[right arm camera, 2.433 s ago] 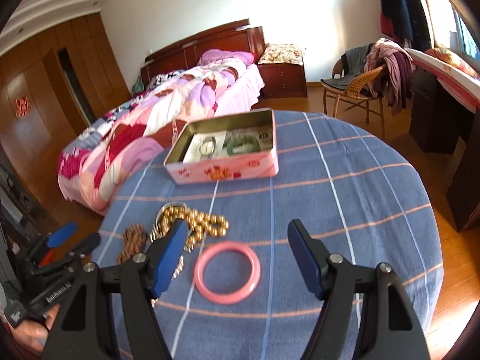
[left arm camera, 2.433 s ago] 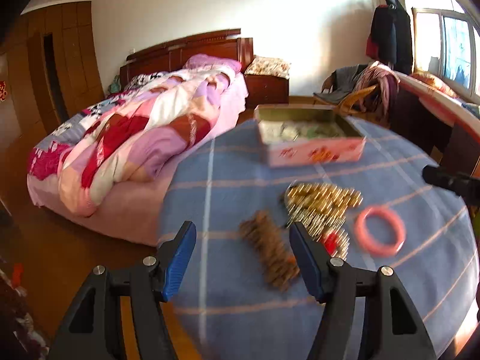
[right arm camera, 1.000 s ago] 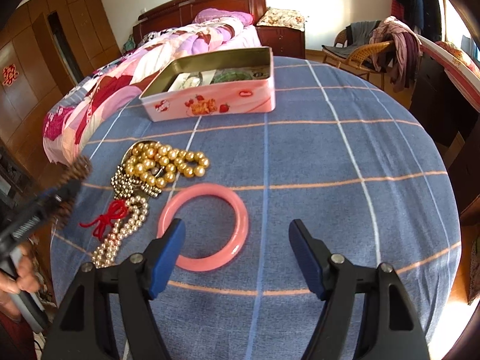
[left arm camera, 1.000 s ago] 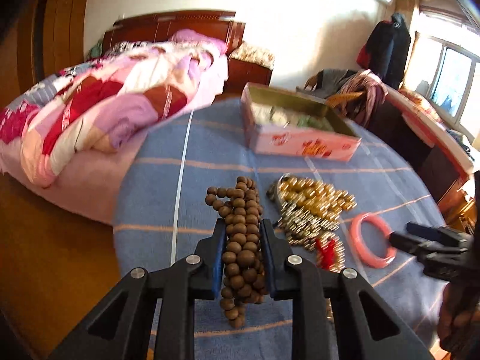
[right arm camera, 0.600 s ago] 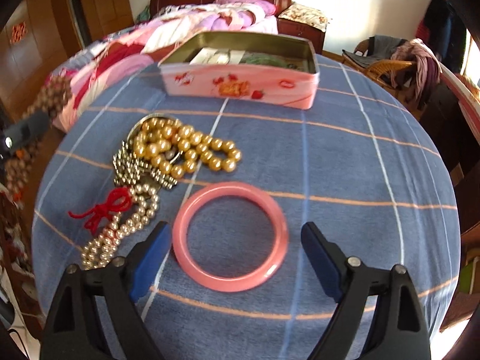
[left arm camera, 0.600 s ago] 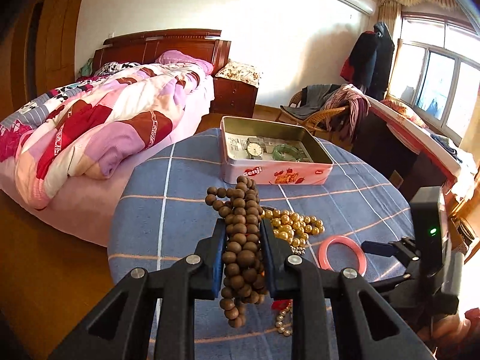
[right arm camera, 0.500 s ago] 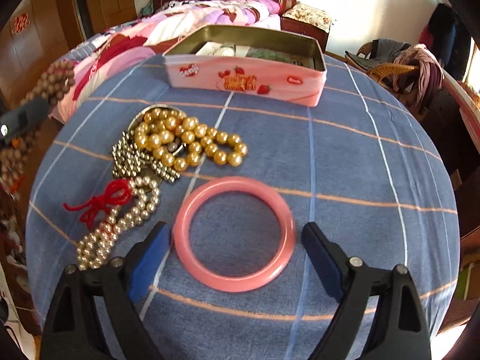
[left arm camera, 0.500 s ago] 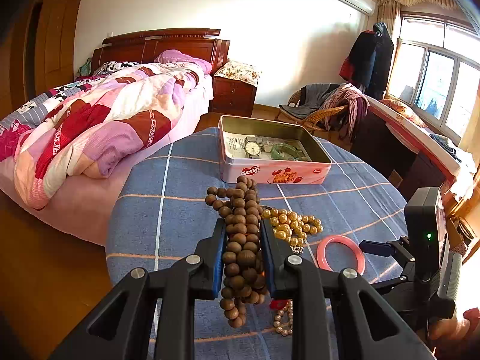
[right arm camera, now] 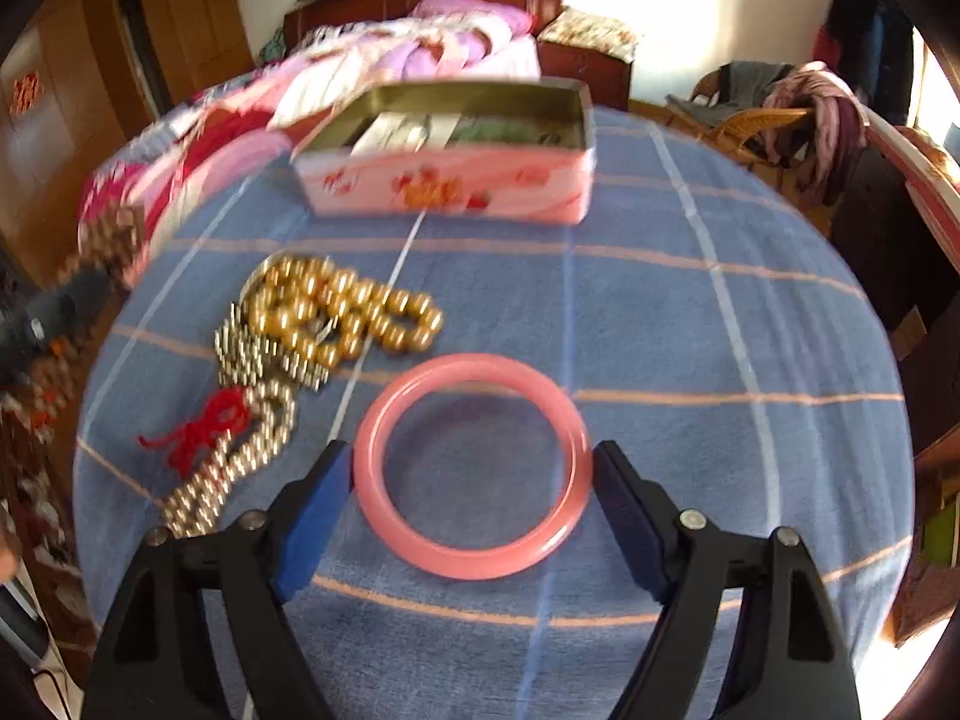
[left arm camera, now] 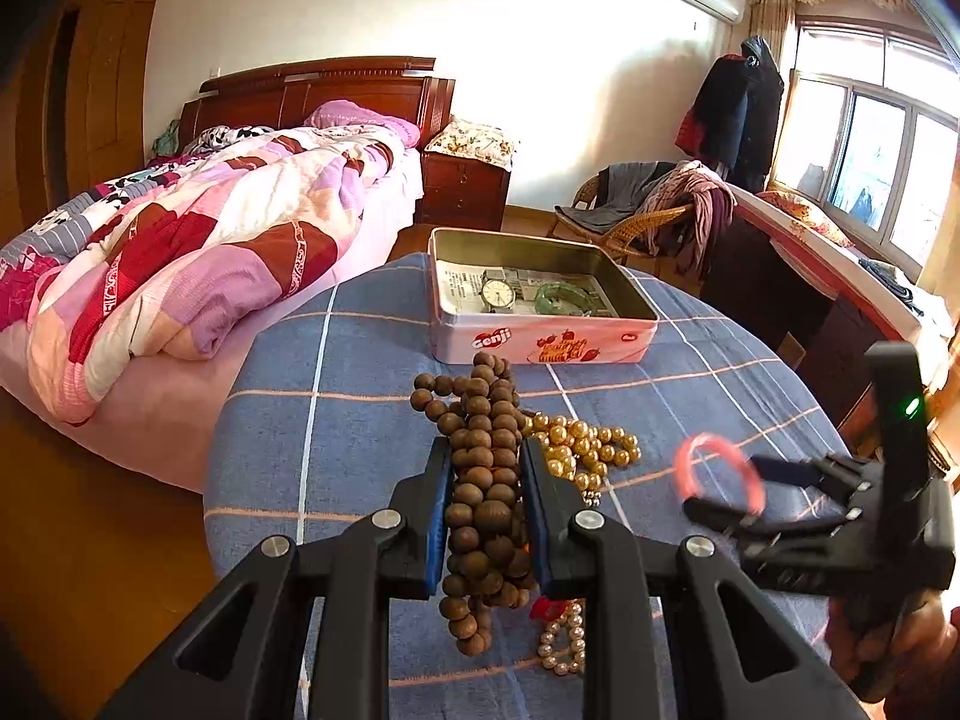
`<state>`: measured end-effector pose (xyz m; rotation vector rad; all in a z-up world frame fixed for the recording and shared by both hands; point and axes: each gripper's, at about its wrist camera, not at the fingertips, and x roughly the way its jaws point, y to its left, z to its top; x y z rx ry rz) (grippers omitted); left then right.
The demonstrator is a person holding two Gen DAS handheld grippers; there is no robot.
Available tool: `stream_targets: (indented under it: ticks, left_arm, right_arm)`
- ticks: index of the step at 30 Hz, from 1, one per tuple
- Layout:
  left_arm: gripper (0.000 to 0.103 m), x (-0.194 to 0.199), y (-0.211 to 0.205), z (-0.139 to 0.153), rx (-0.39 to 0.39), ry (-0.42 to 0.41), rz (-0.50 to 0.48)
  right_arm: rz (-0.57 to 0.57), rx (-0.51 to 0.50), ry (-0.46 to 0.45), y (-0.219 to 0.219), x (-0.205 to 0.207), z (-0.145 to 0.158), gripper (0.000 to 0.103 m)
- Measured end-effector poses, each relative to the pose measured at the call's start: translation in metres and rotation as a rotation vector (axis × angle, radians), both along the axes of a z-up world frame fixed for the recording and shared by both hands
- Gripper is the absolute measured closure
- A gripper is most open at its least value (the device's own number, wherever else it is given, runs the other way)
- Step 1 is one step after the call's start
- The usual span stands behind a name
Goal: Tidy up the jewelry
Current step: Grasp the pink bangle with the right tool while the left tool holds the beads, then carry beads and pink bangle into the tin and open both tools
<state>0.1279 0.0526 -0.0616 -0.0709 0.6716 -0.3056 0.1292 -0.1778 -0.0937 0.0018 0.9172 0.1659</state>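
My left gripper (left arm camera: 485,456) is shut on a bundled string of brown wooden beads (left arm camera: 483,492), held just above the blue checked tablecloth (left arm camera: 336,420). In the right wrist view, my right gripper (right arm camera: 471,450) straddles a pink bangle (right arm camera: 468,561). Its jaws are closing, and both blue pads touch the ring's outer edge. A pink tin (left arm camera: 540,348) stands open at the far side of the table, with a watch (left arm camera: 498,293) and a green bangle (left arm camera: 558,297) inside. A gold bead necklace (right arm camera: 342,312) and a pale bead strand with a red tassel (right arm camera: 228,468) lie left of the pink bangle.
The round table's edge (right arm camera: 864,480) drops to the wooden floor on every side. A bed with a patchwork quilt (left arm camera: 198,252) lies behind and to the left. At the back right are a wicker chair draped with clothes (left arm camera: 654,210) and a dark desk (left arm camera: 780,276).
The left gripper, open over the beads at first, closed on them and lifted them. The right gripper came down around the pink bangle and its pads have drawn in to the rim.
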Motion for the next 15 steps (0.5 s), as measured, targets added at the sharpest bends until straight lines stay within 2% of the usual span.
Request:
stream_targets:
  ticks: [10, 15]
  left_arm:
    - [0.081, 0.024, -0.010, 0.030, -0.032, -0.094, 0.000]
    - [0.081, 0.054, -0.022, 0.047, -0.033, -0.149, -0.013]
  right_arm:
    - [-0.078, 0.079, -0.215, -0.019, 0.030, 0.075, 0.020]
    - [-0.095, 0.086, -0.274, -0.015, 0.062, 0.091, 0.020]
